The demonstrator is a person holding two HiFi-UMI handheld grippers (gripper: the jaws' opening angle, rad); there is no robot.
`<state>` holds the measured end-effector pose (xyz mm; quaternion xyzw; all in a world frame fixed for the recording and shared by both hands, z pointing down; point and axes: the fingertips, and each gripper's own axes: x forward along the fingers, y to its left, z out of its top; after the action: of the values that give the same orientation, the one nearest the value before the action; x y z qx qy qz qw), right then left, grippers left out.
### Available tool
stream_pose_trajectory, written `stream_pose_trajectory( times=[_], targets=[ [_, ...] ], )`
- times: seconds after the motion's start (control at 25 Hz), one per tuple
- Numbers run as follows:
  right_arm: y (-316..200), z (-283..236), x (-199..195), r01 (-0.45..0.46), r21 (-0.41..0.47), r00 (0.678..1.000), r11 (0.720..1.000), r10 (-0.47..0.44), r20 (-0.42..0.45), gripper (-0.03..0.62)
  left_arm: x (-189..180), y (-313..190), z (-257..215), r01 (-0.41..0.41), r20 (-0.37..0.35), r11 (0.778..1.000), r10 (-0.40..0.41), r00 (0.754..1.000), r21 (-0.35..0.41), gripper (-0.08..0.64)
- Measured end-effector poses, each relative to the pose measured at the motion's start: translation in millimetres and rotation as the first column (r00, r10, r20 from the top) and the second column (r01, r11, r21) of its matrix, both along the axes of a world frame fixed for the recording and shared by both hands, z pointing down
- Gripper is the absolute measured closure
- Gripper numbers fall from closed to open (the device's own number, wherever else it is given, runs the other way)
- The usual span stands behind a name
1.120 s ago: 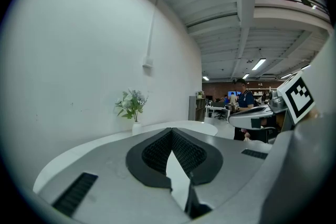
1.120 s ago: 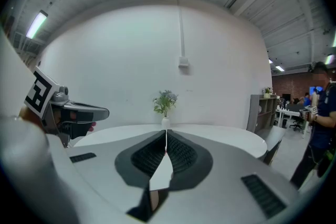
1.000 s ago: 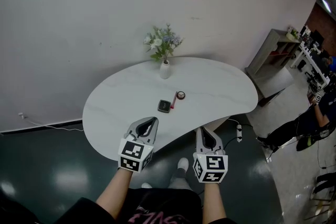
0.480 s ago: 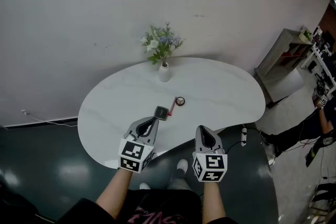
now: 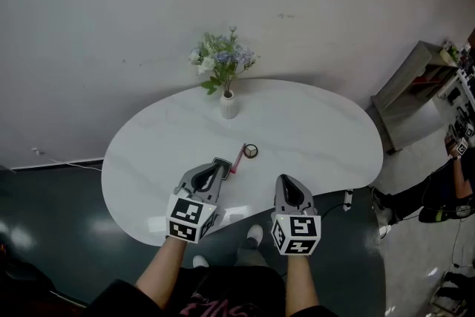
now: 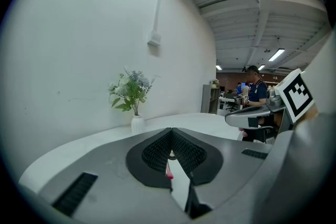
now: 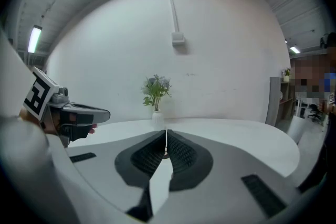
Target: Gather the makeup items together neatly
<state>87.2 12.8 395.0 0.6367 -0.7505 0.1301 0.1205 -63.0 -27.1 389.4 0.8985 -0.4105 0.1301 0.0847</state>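
Observation:
Three makeup items lie near the middle of the white table [image 5: 312,122]: a pink stick [image 5: 237,157], a small round compact [image 5: 251,151] and a black square compact [image 5: 222,162], partly hidden behind my left gripper. My left gripper [image 5: 219,168] is shut and empty, its tips just short of the black compact. Through the slit of the left gripper [image 6: 171,131] a bit of the pink stick [image 6: 169,169] shows. My right gripper [image 5: 285,180] is shut and empty over the table's near edge, right of the items. The jaws of the right gripper [image 7: 166,134] meet with nothing between them.
A white vase of flowers [image 5: 227,105] stands at the table's back, also seen as the vase [image 6: 136,123] and the vase [image 7: 157,117]. A grey cabinet [image 5: 415,85] and a person [image 5: 453,182] are at the right. Dark floor surrounds the table.
Both grippers have moved forward and a little down, from in front of the table to over its near edge. The left one now reaches the black compact. Both stayed shut.

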Motion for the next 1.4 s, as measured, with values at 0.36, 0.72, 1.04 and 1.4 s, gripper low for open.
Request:
stream_pose_trajectory(
  times=[0.36,0.72,1.04,1.4],
  targets=[
    [-52,13,37,0.077,-0.028,0.996,0.997,-0.076,0.046,0.525,30,-37,7,0.082,0.033,0.996,-0.081,0.996,-0.026,0.549],
    [-84,24,55,0.152,-0.054,0.986,0.987,-0.148,0.08,0.525,54,-60,9,0.15,0.055,0.988,-0.148,0.987,-0.034,0.549],
    [-95,27,44,0.179,-0.07,0.982,0.981,-0.174,0.069,0.525,47,-66,13,0.166,0.045,0.985,-0.164,0.985,-0.048,0.549],
    [-110,26,20,0.171,-0.078,0.984,0.982,-0.166,0.058,0.525,25,-85,16,0.163,0.021,0.985,-0.162,0.987,-0.058,0.549]
  ],
)
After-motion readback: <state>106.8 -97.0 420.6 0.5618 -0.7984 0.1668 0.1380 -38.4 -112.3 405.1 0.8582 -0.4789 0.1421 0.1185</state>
